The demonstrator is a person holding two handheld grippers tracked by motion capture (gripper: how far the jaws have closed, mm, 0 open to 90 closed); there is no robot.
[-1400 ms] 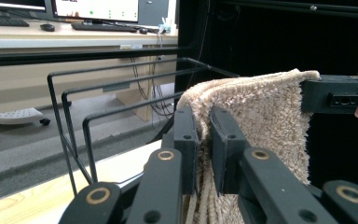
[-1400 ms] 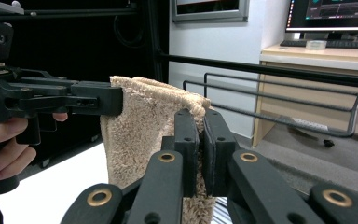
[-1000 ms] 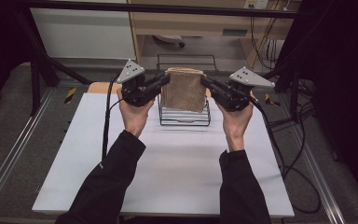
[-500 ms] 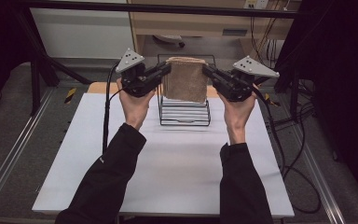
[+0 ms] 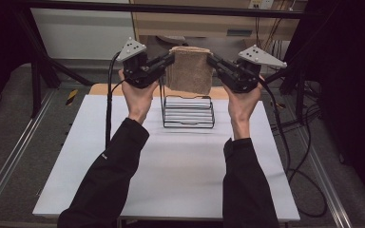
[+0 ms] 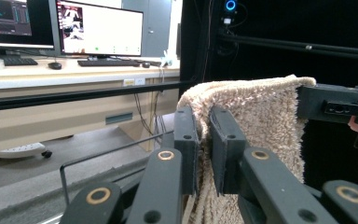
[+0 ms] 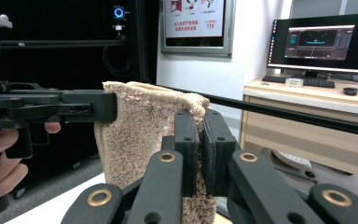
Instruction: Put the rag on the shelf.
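Above a white table, the left gripper and right gripper each clamp an upper corner of a beige towel, which hangs between them over a black wire rack. Monitors glow on a desk beyond.

On the wall poster in the right gripper view, only "119" can be read

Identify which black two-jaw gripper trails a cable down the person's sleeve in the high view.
The left gripper, clamping the folded beige terry towel: its black cable hangs beside the left sleeve.
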